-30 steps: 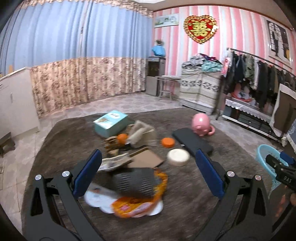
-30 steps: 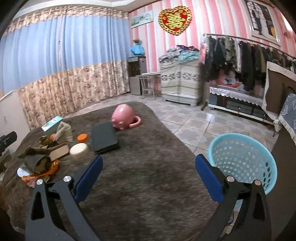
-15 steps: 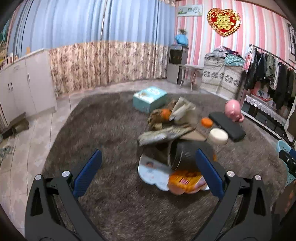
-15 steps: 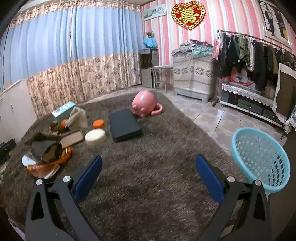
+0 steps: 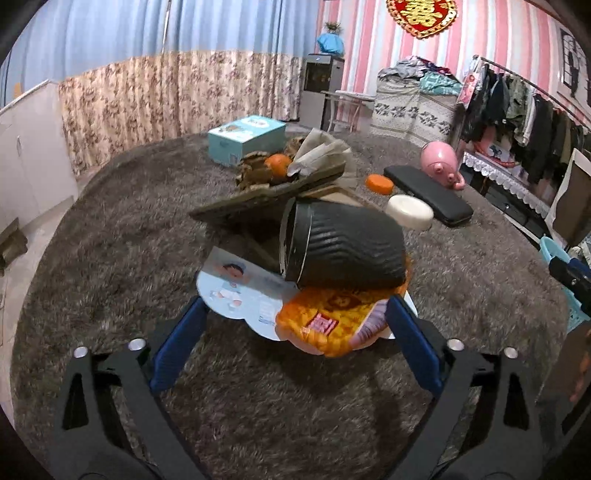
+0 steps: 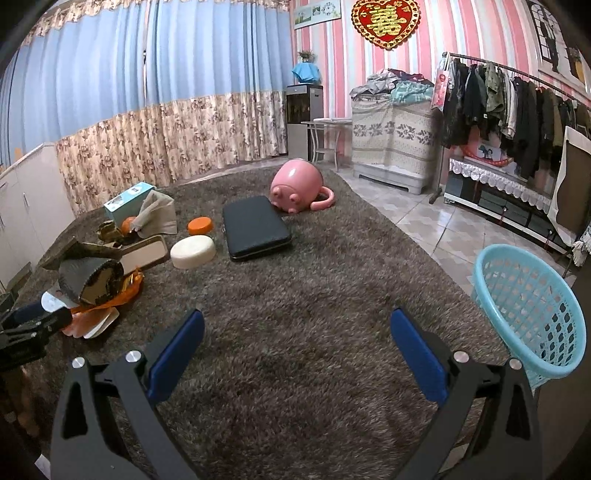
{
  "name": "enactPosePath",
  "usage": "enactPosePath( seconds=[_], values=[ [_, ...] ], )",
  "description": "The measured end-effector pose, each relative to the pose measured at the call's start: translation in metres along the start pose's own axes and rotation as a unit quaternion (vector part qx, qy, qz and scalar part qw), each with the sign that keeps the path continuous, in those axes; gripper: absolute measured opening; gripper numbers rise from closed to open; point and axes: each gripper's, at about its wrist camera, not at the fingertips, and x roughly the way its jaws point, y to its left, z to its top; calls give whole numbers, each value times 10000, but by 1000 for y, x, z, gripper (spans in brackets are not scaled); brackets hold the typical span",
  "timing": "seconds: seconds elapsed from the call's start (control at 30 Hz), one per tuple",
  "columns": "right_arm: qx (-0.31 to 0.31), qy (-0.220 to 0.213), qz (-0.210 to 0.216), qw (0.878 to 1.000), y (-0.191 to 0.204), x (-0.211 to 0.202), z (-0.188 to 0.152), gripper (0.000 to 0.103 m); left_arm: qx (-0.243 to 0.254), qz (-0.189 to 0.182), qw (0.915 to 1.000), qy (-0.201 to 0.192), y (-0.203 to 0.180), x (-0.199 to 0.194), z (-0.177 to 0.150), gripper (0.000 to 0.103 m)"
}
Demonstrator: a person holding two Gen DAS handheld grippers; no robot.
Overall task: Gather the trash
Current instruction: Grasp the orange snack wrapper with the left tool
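On wall, red 囍 heart (image 6: 386, 22)

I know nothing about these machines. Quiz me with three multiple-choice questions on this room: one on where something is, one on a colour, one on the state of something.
1. Where does the black ribbed cup lie?
A. inside the basket
B. on its side atop the orange wrapper
C. on the black case

2. What colour is the laundry-style basket?
A. light blue
B. red
C. white

3. How do the right tongs stand?
A. clamped on a lid
B. open, over bare carpet
C. holding the pink pig

Answers: 1 B, the cup's mouth faces sideways and the wrapper pokes out beneath it. 2 A, its latticed wall is pale blue. 3 B, only carpet shows between the blue pads.
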Motion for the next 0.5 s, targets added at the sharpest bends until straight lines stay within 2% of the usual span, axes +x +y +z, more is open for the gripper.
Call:
enactPosePath(
  seconds=[0.07, 0.13, 0.2, 0.27, 0.33, 0.4, 0.5],
  values=[
    [27, 28, 35, 10000, 1, 1, 0, 98, 24, -167, 9998, -41, -1, 0, 3, 86],
    [43, 66, 86, 9999, 3, 3, -2, 98, 54, -412, 9990, 145, -3, 8, 4, 66],
    [-10, 84, 128, 9999, 7, 3, -2, 98, -4, -465, 9983, 357, -4, 16, 4, 63],
    [-120, 63, 108, 9998, 9, 2, -1, 98, -41, -351, 9989, 300, -4, 16, 7, 65],
    [-174, 40, 74, 9998, 10, 1, -1, 98, -114, -271, 9994, 170, -4, 13, 12, 82],
    [-110, 57, 89, 9999, 9, 2, 0, 98, -105, -219, 9997, 58, -5, 11, 18, 89],
    [-25, 84, 140, 9999, 8, 3, -1, 98, -41, -265, 9996, 21, -10, 15, 28, 93]
  ],
)
